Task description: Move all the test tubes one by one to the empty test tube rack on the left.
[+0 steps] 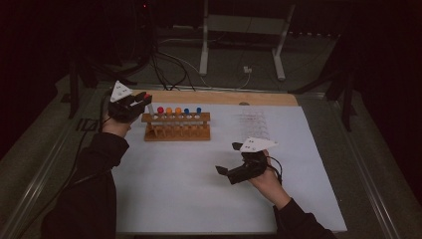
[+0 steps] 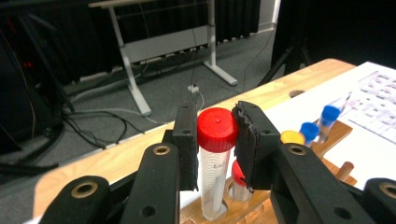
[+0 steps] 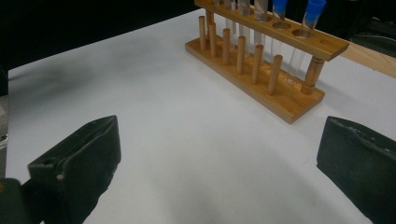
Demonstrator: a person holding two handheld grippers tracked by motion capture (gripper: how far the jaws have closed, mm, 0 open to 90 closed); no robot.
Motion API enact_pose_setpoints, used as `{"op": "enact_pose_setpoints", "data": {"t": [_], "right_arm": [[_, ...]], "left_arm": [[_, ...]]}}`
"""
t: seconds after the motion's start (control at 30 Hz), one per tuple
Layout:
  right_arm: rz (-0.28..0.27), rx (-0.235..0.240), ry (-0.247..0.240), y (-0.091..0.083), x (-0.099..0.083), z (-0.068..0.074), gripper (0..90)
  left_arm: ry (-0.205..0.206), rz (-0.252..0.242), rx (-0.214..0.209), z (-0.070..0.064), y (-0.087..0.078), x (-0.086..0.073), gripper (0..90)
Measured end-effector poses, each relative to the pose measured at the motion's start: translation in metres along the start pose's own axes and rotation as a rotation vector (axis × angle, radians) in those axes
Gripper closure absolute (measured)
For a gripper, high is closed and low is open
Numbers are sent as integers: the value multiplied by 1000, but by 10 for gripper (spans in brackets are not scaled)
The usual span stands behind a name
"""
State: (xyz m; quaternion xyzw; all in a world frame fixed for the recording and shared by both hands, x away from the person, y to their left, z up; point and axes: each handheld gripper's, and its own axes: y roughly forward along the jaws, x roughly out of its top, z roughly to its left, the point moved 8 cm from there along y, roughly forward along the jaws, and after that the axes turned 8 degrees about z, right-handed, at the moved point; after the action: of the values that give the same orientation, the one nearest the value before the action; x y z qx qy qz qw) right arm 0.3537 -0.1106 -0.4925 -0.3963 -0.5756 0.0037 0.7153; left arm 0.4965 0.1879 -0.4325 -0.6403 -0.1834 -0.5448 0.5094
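Gripping the red-capped tube at its cap, low in the frame's centre with its foot in the wooden rack, the left gripper seems mid-transfer, while the right gripper hangs wide open and empty, other tubes already racked.

High view overhead; gripper views share rack.

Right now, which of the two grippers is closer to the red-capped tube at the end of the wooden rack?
The left gripper: its jaws clamp the red-capped tube in the wooden rack. The right gripper hangs open over the white sheet, apart from it.
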Motion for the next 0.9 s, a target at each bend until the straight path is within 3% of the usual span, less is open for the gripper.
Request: {"op": "enact_pose_setpoints", "data": {"t": [0.37, 0.47, 0.7, 0.77, 0.9], "right_arm": [[0, 1, 12, 0, -1, -3, 0], [0, -1, 13, 0, -1, -4, 0], [3, -4, 14, 0, -2, -6, 0], [3, -6, 13, -1, -2, -6, 0], [1, -8, 17, -2, -2, -7, 0]], "left_arm": [[-17, 103, -22, -6, 24, -31, 717], [-1, 135, -11, -6, 28, -36, 717], [-15, 148, -23, -7, 28, -37, 713], [-8, 152, 11, -6, 24, -34, 696], [-35, 107, -6, -10, 5, -24, 543]]}}
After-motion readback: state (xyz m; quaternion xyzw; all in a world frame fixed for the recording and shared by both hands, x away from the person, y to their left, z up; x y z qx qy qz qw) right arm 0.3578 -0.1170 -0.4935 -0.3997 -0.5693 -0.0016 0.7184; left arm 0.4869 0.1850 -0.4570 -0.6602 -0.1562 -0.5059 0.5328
